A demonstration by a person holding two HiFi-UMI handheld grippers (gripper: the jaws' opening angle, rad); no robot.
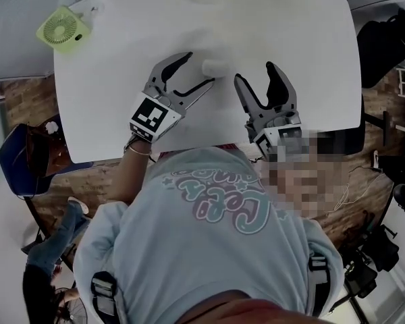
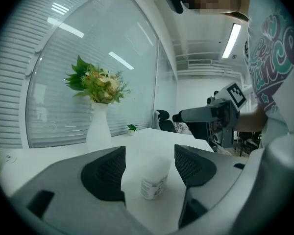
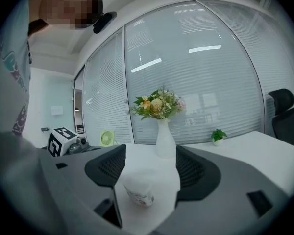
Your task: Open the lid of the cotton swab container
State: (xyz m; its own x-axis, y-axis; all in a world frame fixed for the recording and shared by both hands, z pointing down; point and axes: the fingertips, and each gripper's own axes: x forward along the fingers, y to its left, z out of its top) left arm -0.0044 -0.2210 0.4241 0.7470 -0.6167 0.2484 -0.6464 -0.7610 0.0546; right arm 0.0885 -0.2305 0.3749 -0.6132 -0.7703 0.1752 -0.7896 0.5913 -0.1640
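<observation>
A white desk [image 1: 115, 79] is seen from the head view, with wood-patterned floor on both sides. A green fan [image 1: 62, 29] stands at the far corner beyond the left tool [image 1: 198, 69]. The cotton swab container [image 1: 214, 67] stands upright on the desk between the left tool and the right tool [image 1: 254, 73], just beside the left tool's inner jaw tip. Both tools are held released, jaws spread.

In the left gripper view, the container is framed just ahead of the gap between the spread jaws and touched by neither. A white vase of flowers [image 2: 99, 127] and a small potted plant [image 2: 132, 128] are set farther ahead, before a blinded glass wall.

In the right gripper view, the container is likewise seen ahead between parted jaws, ungripped. Its lid cannot be told apart from its body.
</observation>
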